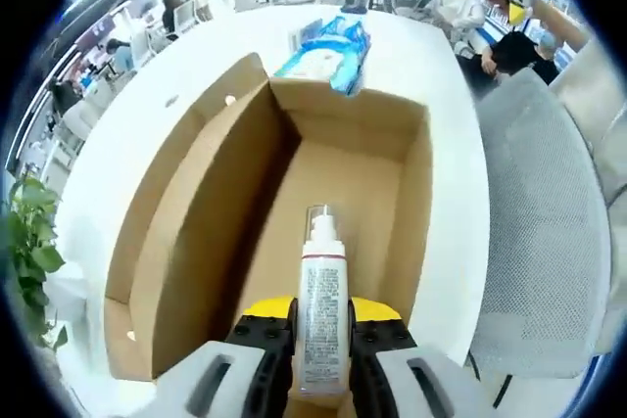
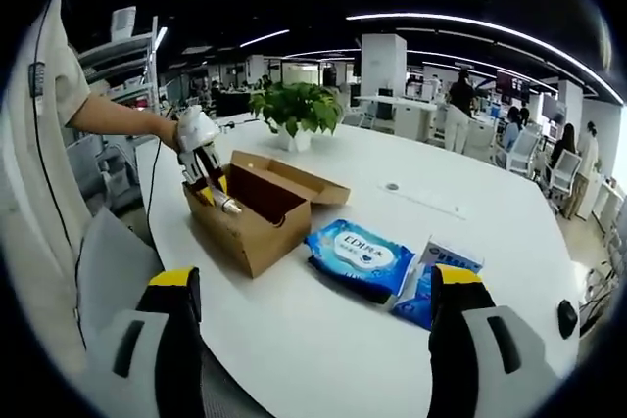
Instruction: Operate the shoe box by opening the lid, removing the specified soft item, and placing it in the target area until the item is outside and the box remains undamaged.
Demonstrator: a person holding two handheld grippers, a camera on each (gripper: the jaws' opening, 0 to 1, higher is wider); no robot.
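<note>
Now, with the lid already folded back, my left tool (image 1: 323, 340) is clamped on a white spray bottle (image 1: 321, 305), held just over the open cardboard box (image 1: 211, 212), nozzle pointing toward the far wall. My right tool (image 2: 313, 325) hangs with its jaws wide apart and nothing between them, looking across the white counter (image 2: 470, 193) at the box (image 2: 257, 208) and the left tool (image 2: 201, 159) above it. A blue pack of wipes (image 2: 361, 254) lies just beside the box. I judge the removal step is in hand; next I must lift the bottle clear of the walls without snagging the cardboard, then set it down on the counter.
</note>
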